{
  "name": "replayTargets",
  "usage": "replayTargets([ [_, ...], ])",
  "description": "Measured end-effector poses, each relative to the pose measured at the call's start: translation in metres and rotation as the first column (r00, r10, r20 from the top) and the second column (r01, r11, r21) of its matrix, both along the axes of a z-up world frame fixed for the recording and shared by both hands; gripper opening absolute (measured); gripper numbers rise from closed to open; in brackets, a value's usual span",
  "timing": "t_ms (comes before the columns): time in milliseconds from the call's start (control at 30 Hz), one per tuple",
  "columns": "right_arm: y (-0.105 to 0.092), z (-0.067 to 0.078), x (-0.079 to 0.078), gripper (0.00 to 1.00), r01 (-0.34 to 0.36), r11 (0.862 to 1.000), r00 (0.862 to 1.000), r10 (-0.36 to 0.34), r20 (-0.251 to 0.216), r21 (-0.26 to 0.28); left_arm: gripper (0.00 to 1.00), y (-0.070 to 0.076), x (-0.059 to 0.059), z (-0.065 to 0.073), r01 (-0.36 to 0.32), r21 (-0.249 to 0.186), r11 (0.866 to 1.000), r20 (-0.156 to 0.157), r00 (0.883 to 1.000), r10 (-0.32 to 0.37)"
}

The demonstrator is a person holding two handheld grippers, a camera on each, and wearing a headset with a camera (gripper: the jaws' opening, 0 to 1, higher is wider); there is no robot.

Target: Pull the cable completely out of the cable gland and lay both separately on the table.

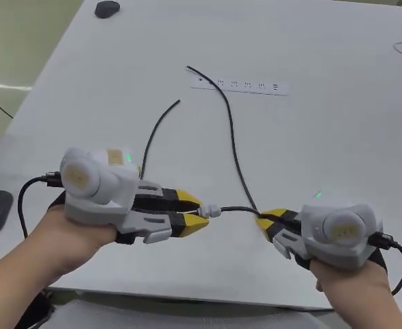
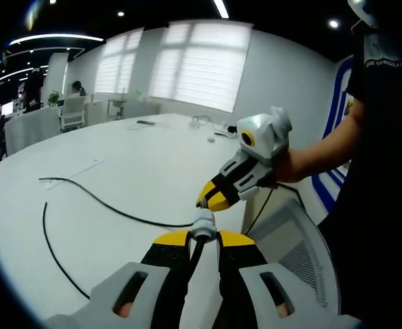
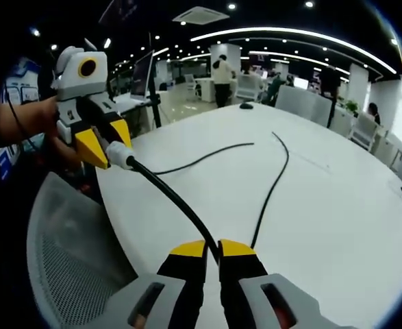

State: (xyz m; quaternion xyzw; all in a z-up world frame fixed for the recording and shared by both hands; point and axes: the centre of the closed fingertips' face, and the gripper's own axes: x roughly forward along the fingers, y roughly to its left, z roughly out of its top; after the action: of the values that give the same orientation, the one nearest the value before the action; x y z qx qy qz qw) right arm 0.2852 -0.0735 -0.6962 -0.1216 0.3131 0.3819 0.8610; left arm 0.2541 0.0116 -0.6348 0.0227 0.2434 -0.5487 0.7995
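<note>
Roughly level and tip to tip over the near edge of the table (image 1: 324, 137), the left gripper (image 1: 202, 212) clamps the single white cable gland (image 1: 211, 211) and the right gripper (image 1: 261, 225) pinches the black cable (image 1: 231, 130) beside it. A second black strand (image 1: 156, 133) is possibly the same cable.

Cable gland (image 1: 212, 211) partly hidden between left tongs (image 1: 202, 213).

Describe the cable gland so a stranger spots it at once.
Look at the near edge of the white table. There the left gripper holds the cable gland, a small pale fitting on the black cable. It is the only light knob on that dark line.
</note>
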Motion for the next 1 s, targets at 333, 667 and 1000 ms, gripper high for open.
replayTargets([
  [333,0.012,0.027,-0.005,0.14,-0.078,0.996,0.992,0.082,0.094,-0.045,0.15,0.001,0.003,-0.001,-0.005,0.005,1.000,-0.016,1.000,0.005],
  [667,0.057,0.053,-0.016,0.11,-0.239,0.952,0.936,0.279,0.216,-0.191,0.15,-0.002,0.002,-0.001,-0.013,0.008,1.000,-0.025,1.000,0.013],
  [1000,0.068,0.052,-0.019,0.06,-0.283,0.935,0.919,0.328,0.220,-0.212,0.15,-0.001,0.002,-0.002,-0.005,0.012,1.000,-0.025,1.000,0.006],
])
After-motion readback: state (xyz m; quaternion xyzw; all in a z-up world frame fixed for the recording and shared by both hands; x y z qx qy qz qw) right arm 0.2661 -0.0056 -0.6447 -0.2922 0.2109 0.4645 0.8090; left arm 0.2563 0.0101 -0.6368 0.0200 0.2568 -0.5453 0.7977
